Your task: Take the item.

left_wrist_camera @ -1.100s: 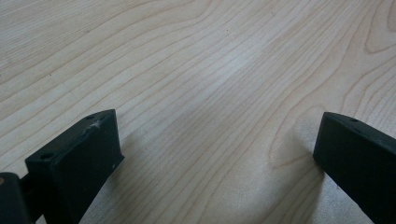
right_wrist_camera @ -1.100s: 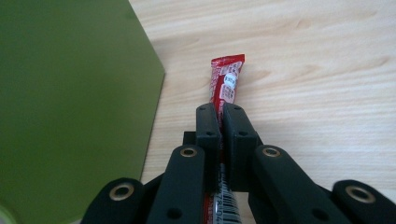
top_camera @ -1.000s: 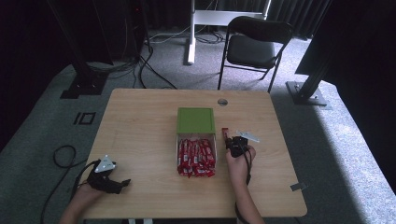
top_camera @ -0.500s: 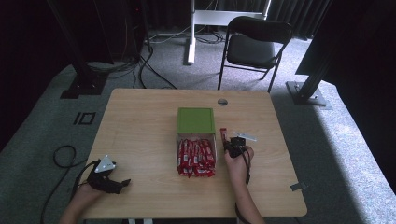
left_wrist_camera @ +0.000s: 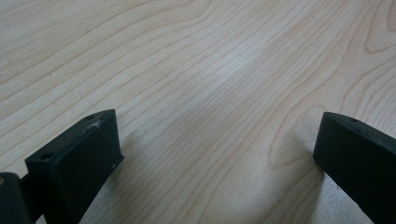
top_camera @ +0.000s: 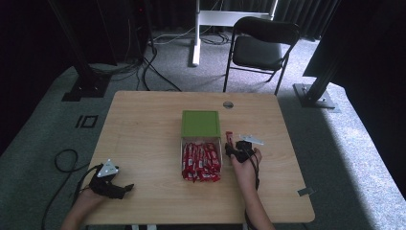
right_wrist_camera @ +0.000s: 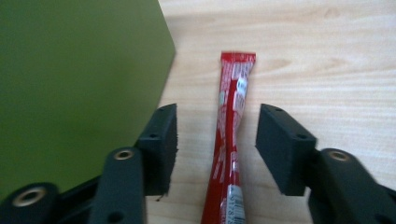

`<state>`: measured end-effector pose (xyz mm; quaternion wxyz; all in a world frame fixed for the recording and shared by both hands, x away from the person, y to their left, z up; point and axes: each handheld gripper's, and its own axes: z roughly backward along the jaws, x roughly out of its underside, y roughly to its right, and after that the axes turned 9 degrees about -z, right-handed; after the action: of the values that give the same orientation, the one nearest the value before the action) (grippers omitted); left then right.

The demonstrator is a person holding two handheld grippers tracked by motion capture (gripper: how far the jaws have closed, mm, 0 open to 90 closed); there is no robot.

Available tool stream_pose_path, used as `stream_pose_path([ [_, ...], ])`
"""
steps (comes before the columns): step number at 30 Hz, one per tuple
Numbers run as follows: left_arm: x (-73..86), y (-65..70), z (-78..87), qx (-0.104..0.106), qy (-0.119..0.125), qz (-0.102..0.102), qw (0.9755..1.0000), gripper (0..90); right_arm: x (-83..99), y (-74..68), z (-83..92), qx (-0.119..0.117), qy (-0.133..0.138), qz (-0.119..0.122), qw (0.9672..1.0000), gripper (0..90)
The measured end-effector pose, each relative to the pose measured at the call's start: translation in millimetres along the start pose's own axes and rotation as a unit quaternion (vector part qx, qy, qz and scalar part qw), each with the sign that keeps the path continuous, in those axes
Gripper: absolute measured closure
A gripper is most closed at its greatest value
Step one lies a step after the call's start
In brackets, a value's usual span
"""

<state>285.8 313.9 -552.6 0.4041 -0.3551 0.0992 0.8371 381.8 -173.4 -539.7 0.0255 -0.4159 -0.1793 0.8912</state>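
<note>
Jaws on your right gripper [right_wrist_camera: 216,140] stand apart and have just been opening, with the red sachet [right_wrist_camera: 231,140] lying between them on the wood. Neither pad presses the wrapper: there is bare table on both sides of it in the right gripper view, so you have let it go. The sachet lies flat on the table [top_camera: 143,124], lengthwise along the jaws, its crimped far end pointing away from you. Just to its left in that view rises the side of the green box [right_wrist_camera: 70,84], close to your left-hand jaw but apart from the sachet.

From the high view, your right gripper [top_camera: 238,149] sits right of the box, and the sachet [top_camera: 229,138] shows as a short red strip beside the box's right wall, outside it. The green box [top_camera: 200,123] has its lid covering the far half; the near half is open and packed with more red sachets [top_camera: 201,160], some spilling over the near edge toward you.

Your left gripper [top_camera: 125,188] rests low near the table's near left corner, well apart from the box. In the left gripper view its jaws are spread wide over bare wood grain [left_wrist_camera: 210,84], holding nothing.
</note>
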Motion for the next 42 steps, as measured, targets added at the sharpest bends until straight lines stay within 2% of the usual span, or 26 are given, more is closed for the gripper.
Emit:
stream_pose_path([
  [3,0.0,0.0,0.0,0.0,0.0,0.0,1.0,1.6,-2.4,1.1,3.9,-0.007,0.015,0.009,0.9998,36.7],
  [7,0.0,0.0,0.0,0.0,0.0,0.0,1.0,1.6,-3.7,4.2,11.0,-0.016,0.023,0.024,0.9993,33.3],
  [8,0.0,0.0,0.0,0.0,0.0,0.0,1.0,1.6,-3.8,5.1,12.4,-0.015,0.02,0.025,0.9994,30.9],
  [10,0.0,0.0,0.0,0.0,0.0,0.0,1.0,1.6,-3.9,7.7,16.0,-0.012,0.013,0.032,0.9994,31.8],
  [12,0.0,0.0,0.0,0.0,0.0,0.0,1.0,1.6,-4.4,11.0,19.4,-0.002,0.01,0.053,0.9986,29.6],
  [14,0.0,0.0,0.0,0.0,0.0,0.0,1.0,1.6,-4.2,13.9,22.4,0.007,0.002,0.047,0.9988,25.5],
  [16,0.0,0.0,0.0,0.0,0.0,0.0,1.0,1.6,-3.9,17.6,25.3,0.004,-0.008,0.032,0.9994,21.6],
  [19,0.0,0.0,0.0,0.0,0.0,0.0,1.0,1.6,-3.0,21.6,30.1,-0.006,-0.011,0.055,0.9984,18.3],
  [31,0.0,0.0,0.0,0.0,0.0,0.0,1.0,1.6,5.9,45.5,50.9,0.004,-0.009,0.079,0.9968,18.3],
  [33,0.0,0.0,0.0,0.0,0.0,0.0,1.0,1.6,8.4,50.6,54.3,-0.001,-0.002,0.082,0.9967,18.3],
  [36,0.0,0.0,0.0,0.0,0.0,0.0,1.0,1.6,11.9,56.8,59.3,-0.01,0.002,0.099,0.9951,18.3],
  [42,0.0,0.0,0.0,0.0,0.0,0.0,1.0,1.6,20.1,66.8,67.3,-0.039,-0.013,0.13,0.9907,18.3],
])
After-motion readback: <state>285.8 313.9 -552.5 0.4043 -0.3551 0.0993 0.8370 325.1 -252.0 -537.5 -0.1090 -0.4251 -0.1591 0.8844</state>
